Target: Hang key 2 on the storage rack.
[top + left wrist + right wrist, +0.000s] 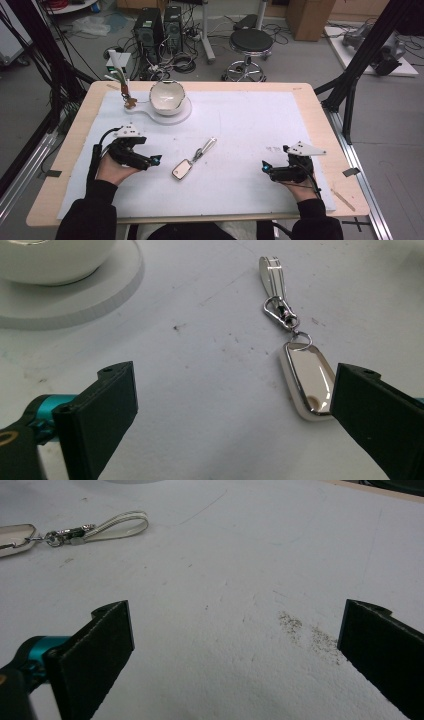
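Currently my left gripper (pixel 156 160) stands wide open on the white mat (pixel 250 130), holding nothing. From its own view the key fob (pixel 307 377) lies just ahead, close by the right-hand jaw, whose inner edge covers part of the fob's near corner; I cannot tell whether they touch. My right gripper (pixel 265 167) is likewise spread wide and empty, jaws over bare mat, well apart from the fob.

From the high view I find the fob near the mat's centre, between the two grippers and nearer the left one. It is a flat rounded rectangle with a glossy pale face and a chrome rim. A small ring joins it to a metal swivel clasp (pixel 281 312), and from that runs a strap (pixel 272 271), a flat loop of pale, smooth material.

The mat is matte, scuffed and speckled with dark marks. At its far left a white bowl (pixel 167 96), smooth and glossy, sits on a round white board (pixel 184 114). All jaws are black, flat and rectangular, with teal fittings at the base.
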A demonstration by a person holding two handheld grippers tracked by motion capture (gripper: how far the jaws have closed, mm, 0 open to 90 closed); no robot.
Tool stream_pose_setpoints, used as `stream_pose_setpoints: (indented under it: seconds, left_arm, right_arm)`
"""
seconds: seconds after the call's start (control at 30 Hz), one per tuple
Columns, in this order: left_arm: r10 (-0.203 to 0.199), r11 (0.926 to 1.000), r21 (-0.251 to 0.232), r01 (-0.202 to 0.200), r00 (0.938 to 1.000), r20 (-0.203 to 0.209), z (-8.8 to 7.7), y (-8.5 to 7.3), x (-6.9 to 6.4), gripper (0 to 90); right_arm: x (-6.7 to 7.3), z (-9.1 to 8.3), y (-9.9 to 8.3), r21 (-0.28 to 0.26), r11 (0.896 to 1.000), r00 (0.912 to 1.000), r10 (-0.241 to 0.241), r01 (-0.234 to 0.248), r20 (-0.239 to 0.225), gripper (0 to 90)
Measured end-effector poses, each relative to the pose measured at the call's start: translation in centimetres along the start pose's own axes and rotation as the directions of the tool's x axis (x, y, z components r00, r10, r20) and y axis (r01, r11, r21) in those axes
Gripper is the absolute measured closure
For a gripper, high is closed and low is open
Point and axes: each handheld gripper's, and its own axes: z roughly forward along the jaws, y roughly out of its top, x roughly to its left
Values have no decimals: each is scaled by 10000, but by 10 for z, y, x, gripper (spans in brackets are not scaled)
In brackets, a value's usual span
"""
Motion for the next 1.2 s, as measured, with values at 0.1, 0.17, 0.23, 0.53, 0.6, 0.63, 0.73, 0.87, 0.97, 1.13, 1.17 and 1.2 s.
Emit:
stream_pose_setpoints:
  seconds: [0.1, 0.17, 0.23, 0.53, 0.6, 0.63, 0.73, 0.87, 0.97, 1.13, 1.17, 1.2]
  left_arm:
    - [239, 9995, 223, -240, 9997, 56, 8, 7, -5, 55]
    - [297, 9990, 330, -303, 9994, 175, 14, 11, -8, 55]
    - [321, 9984, 456, -332, 9992, 236, 18, 12, -9, 55]
    - [413, 9970, 635, -433, 9986, 331, 34, 24, -16, 55]
    - [505, 9956, 766, -532, 9981, 360, 37, 26, -17, 55]
    - [539, 9952, 803, -565, 9980, 345, 39, 27, -18, 55]
    - [531, 9956, 747, -568, 9973, 497, 45, 31, -21, 55]
    - [653, 9930, 945, -705, 9962, 575, 58, 37, -25, 55]
    - [728, 9911, 1071, -791, 9955, 614, 66, 40, -28, 55]
    - [860, 9858, 1384, -950, 9939, 696, 80, 43, -31, 56]
    - [881, 9850, 1422, -975, 9936, 712, 82, 43, -31, 56]
    - [854, 9846, 1470, -949, 9939, 701, 83, 44, -31, 56]
  right_arm:
    - [0, -1, 0, -13, 10000, 10000, 3, -4, -11, 7]
    - [0, -1, 1, -32, 10000, 10000, -16, 16, 15, 7]
    - [-1, -1, 0, -16, 10000, 10000, -53, 53, 53, 7]
    - [0, -2, 0, -25, 10000, 10000, -70, 70, 26, 7]
    - [0, -2, 0, -8, 10000, 10000, -63, 63, 23, 7]
    - [0, -2, 0, -34, 9999, 9999, -104, 104, 23, 7]
    - [0, -2, 0, -32, 9999, 9999, -112, 112, 30, 7]
    - [0, -1, 0, 14, 9999, 9999, -135, 135, 26, 7]
    - [0, -1, 0, 41, 9998, 9998, -178, 177, 62, 8]
    - [-2, -2, -1, 49, 10000, 9999, -87, 87, 103, 7]
    - [-2, -2, -1, 33, 10000, 9999, -87, 87, 113, 7]
    - [-2, -2, -1, 33, 10000, 9999, -87, 87, 113, 7]
